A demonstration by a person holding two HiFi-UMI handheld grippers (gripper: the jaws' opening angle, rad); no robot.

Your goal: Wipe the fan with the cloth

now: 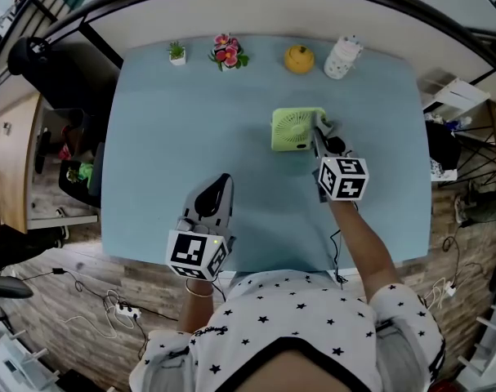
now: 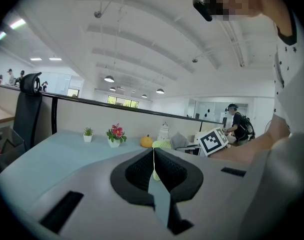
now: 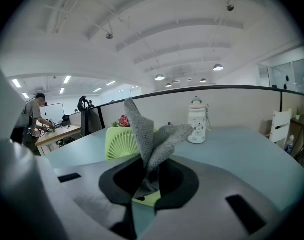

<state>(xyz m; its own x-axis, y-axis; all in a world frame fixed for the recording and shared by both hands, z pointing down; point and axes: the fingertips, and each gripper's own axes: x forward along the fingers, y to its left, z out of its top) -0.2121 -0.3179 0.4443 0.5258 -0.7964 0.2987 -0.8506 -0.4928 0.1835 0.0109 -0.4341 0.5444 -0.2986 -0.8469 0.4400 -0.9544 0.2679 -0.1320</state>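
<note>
A small light-green fan (image 1: 296, 129) stands on the pale blue table (image 1: 190, 137), past the middle. My right gripper (image 1: 322, 129) is at the fan's right side, shut on a grey cloth (image 3: 150, 143) that sticks up from between its jaws. In the right gripper view the fan's ribbed grille (image 3: 122, 144) shows just behind and left of the cloth. My left gripper (image 1: 221, 182) rests near the table's front edge, well left of the fan, shut with nothing in it. From the left gripper view the fan (image 2: 162, 144) is a small shape in the distance.
Along the table's far edge stand a tiny potted plant (image 1: 177, 52), a pot of pink flowers (image 1: 228, 52), an orange pumpkin figure (image 1: 299, 59) and a white bottle (image 1: 342, 57). A black office chair (image 1: 35, 64) sits beyond the left corner. A partition wall backs the table.
</note>
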